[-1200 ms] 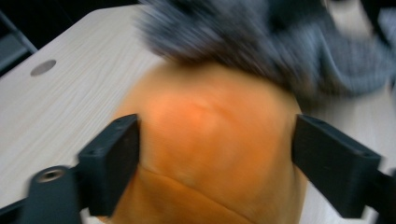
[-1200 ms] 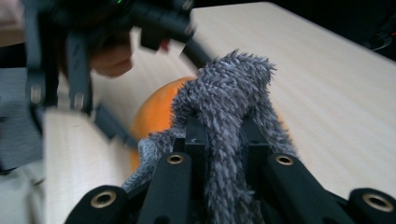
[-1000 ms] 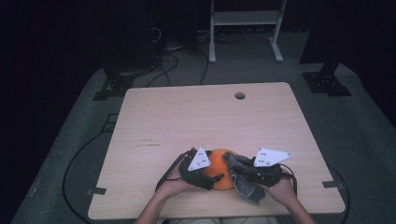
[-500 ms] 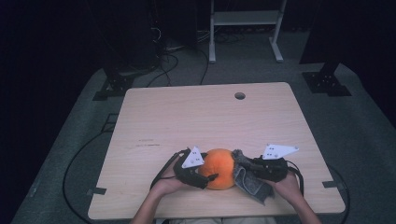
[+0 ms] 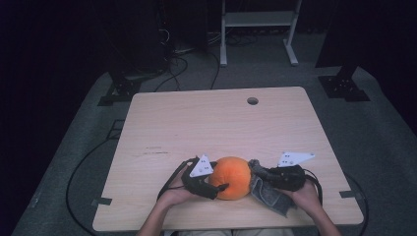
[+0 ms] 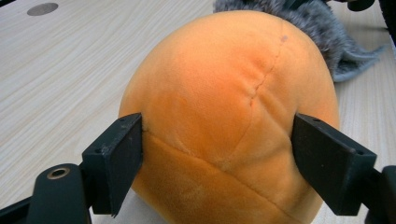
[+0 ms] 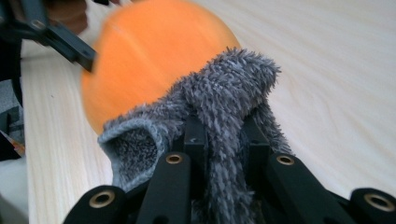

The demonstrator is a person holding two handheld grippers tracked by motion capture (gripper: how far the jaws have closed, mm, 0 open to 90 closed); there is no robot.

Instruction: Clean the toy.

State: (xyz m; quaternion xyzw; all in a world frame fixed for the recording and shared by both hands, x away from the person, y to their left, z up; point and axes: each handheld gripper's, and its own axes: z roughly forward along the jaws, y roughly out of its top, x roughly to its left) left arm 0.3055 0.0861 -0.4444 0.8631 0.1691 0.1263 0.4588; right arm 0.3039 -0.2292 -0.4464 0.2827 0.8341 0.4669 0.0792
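At the near edge of the table (image 5: 206,123), the left gripper (image 6: 217,158) is clamping the orange plush ball (image 5: 231,177), its two black jaws pressing into the soft sides just above the lower seam, as the left gripper view shows. The jaws have just been closing on it, with the ball between them. Just to the right, the right gripper (image 7: 224,140) is pinching a fold of grey fleecy cloth (image 7: 224,102) between nearly shut jaws, and the cloth is lying against the ball's right side and trailing toward the table edge.

The step in hand looks like wiping or wrapping: one tool is steadying the ball while the other is bringing the cloth up to it. The next move probably calls for drawing the cloth across the orange surface while keeping the left grip firm enough that the ball is not rolling away, yet not so hard that the plush is collapsing.

Farther out, the pale wood tabletop is lying bare up to a round cable hole (image 5: 253,101). Beyond it, grey carpet (image 5: 373,142), loose cables (image 5: 187,64) and a white stand's legs (image 5: 258,37) are fading into a dark room.
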